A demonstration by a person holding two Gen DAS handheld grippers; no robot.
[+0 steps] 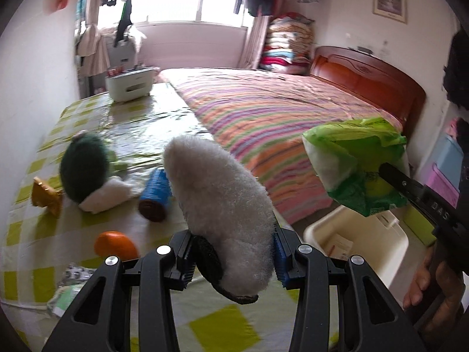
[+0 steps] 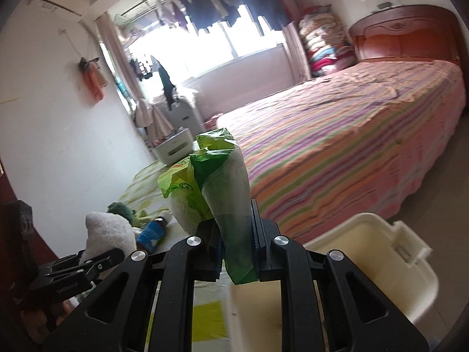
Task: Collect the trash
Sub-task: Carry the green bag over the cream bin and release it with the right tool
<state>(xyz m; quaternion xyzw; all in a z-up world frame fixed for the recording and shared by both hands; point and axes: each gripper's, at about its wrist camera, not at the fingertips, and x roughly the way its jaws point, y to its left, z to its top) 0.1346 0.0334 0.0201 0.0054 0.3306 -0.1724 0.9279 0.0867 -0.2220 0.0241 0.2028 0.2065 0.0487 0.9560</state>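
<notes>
My left gripper (image 1: 234,267) is shut on a white fleecy insole (image 1: 222,199) with a black underside, held up over the table's near edge. A crumpled green and white plastic wrapper (image 2: 222,193) stands upright in my right gripper (image 2: 237,252), which is shut on its lower end. In the left wrist view that wrapper (image 1: 357,164) hangs above the cream plastic bin (image 1: 390,252) beside the table, with the right gripper (image 1: 387,173) behind it. The right wrist view shows the bin (image 2: 381,270) just below and to the right, and the left gripper (image 2: 96,259) with the insole (image 2: 108,231) at lower left.
On the green-checked tablecloth (image 1: 88,223) lie a dark green plush toy (image 1: 85,170), a blue can (image 1: 155,193), an orange object (image 1: 117,243), a gold toy (image 1: 47,196), packets (image 1: 67,290) and a white box (image 1: 130,83). A striped bed (image 1: 263,117) fills the right.
</notes>
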